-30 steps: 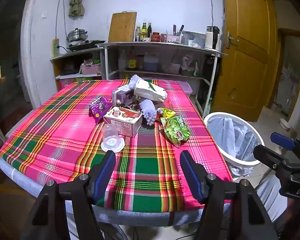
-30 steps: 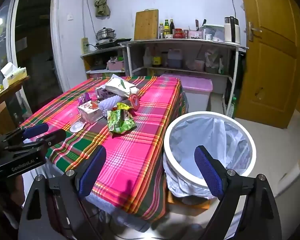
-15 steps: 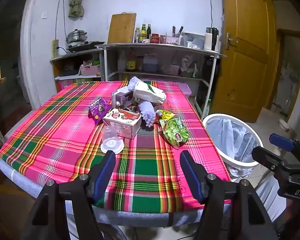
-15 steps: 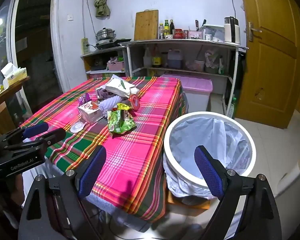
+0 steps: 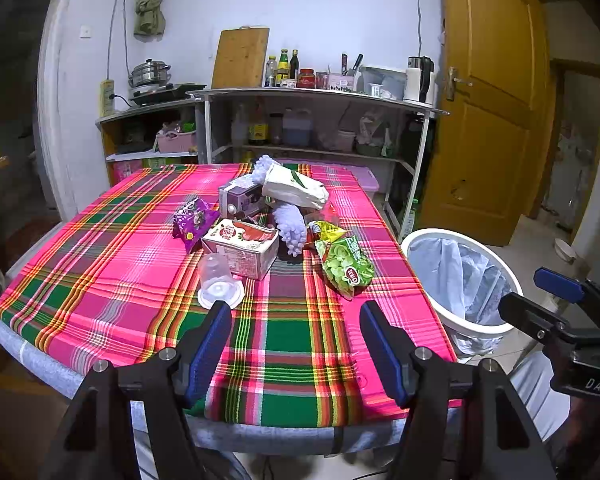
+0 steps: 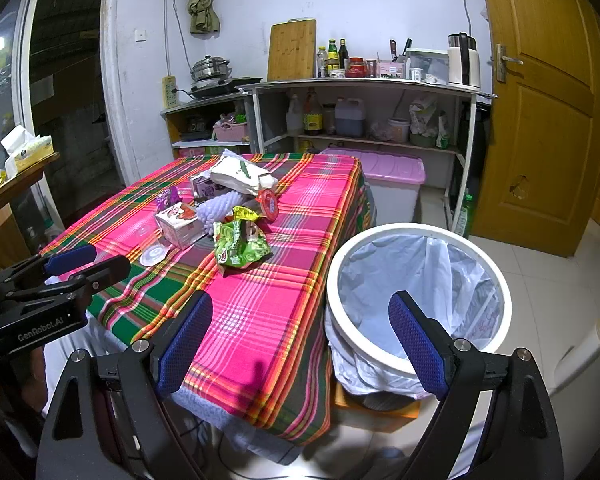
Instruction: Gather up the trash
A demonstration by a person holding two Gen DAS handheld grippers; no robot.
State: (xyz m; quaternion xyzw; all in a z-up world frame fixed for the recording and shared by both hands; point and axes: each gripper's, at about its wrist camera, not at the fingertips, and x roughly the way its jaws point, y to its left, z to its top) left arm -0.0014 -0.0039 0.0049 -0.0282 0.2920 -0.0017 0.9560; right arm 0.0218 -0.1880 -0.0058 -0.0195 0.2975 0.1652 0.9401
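1. Bench (image 5: 100, 276): covered with a pink-and-green plaid cloth, it carries all the trash in one heap near its middle, so each piece lies within reach of either hand.
2. Waste bin (image 6: 418, 232): white, lined with a pale bag, it stands on the floor just beside the bench's right edge, probably so that pieces travel only a short way.
3. Left gripper (image 5: 296, 344): it hovers over the bench's near edge, jaws wide apart and holding nothing.
4. Right gripper (image 6: 300, 340): it hangs between the bench's corner and the bin, jaws wide apart and empty.
5. Nearest trash: a clear cup (image 5: 220, 280) lies mouth-down toward the left gripper, touching a red-and-white carton (image 5: 242, 246); a green snack bag (image 5: 346, 266) lies on the bin's side of the heap.
6. Writing: the left gripper's body reads "GenRobot.AI" and the right gripper's "DAS"; the snack bag's red oval label is too small to read.
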